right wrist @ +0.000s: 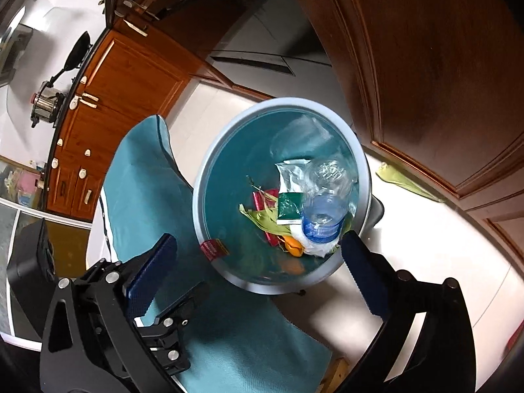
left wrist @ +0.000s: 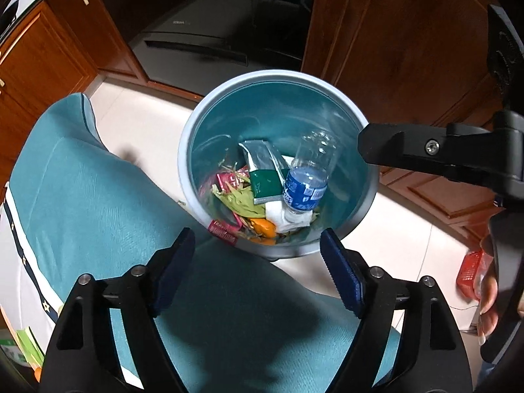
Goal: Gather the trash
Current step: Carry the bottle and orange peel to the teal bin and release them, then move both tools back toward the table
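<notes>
A round trash bin (left wrist: 196,124) (right wrist: 209,150), grey-rimmed and teal inside, stands on the pale floor. Inside lie a clear plastic bottle (left wrist: 308,180) (right wrist: 324,203) with a blue label, a green-and-white packet (left wrist: 265,180) (right wrist: 288,208), green leaves, orange peel, white tissue and red wrappers. One red wrapper (left wrist: 222,229) (right wrist: 213,249) sits against the near rim. My left gripper (left wrist: 257,234) hangs open over the bin's near edge, nothing between its pads. My right gripper (right wrist: 258,238) is also wide open above the bin and empty; one of its fingers (left wrist: 386,147) reaches over the right rim.
A teal cloth-covered surface (left wrist: 98,196) (right wrist: 140,180) butts against the bin's left side. Wooden cabinets (left wrist: 393,32) stand behind and to the right. A green leaf (right wrist: 402,180) lies on the floor by the cabinet. A red object (left wrist: 471,271) sits beside the person's hand (left wrist: 488,298).
</notes>
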The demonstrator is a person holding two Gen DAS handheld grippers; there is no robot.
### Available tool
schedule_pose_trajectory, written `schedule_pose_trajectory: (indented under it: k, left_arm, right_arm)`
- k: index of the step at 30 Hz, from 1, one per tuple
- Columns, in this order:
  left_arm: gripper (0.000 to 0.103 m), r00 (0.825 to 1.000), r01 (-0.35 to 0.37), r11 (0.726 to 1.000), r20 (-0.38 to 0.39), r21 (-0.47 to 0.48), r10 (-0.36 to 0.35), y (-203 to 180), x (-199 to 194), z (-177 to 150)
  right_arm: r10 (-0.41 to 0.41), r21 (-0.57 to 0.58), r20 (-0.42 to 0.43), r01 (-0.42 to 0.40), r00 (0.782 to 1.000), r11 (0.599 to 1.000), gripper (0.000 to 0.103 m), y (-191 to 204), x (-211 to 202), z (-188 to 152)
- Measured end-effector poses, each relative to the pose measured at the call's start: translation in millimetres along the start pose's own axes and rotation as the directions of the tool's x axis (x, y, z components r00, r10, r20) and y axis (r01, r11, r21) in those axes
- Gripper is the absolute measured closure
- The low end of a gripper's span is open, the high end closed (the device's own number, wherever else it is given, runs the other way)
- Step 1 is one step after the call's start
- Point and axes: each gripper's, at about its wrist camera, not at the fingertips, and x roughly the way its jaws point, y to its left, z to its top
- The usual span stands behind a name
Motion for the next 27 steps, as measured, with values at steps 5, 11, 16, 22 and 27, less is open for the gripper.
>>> schedule_pose_trajectory:
  k: [5, 11, 16, 22, 27]
  left_arm:
    - [0.02, 1.0, 0.0, 1.0, 0.007, 0.005, 0.0, -0.9, -6.1, -4.3]
    - [0.012, 1.0, -0.007, 1.0, 0.024, -0.002, 0.007, -2.2, -16.3, -8.3]
    - [0.008, 0.999, -0.012, 1.0, 0.046, -0.011, 0.012, -3.7, -30.5, -14.5]
    - [0.005, 0.997, -0.018, 0.999, 0.072, -0.028, 0.02, 2.6, -49.8, -28.8]
    - [0.004, 0.994, -0.017, 0.998, 0.104, -0.064, 0.024, 14.1, -73.8, -49.0]
  right_arm:
    - [-0.004, 0.015, -0.006, 0.004, 1.0, 1.0, 0.007, -1.1, -0.8, -3.5]
    - [-0.006, 0.008, -0.009, 0.006, 1.0, 1.0, 0.007, 6.8, -5.7, -7.8]
    - [-0.008, -0.006, -0.011, 0.007, 1.0, 1.0, 0.007, 13.3, -11.7, -12.8]
    - [0.0, -0.037, -0.008, 0.0, 1.0, 0.999, 0.007, 33.8, -22.3, -23.6]
    - [0.009, -0.077, -0.003, -0.009, 1.0, 0.997, 0.007, 57.0, -33.1, -36.9]
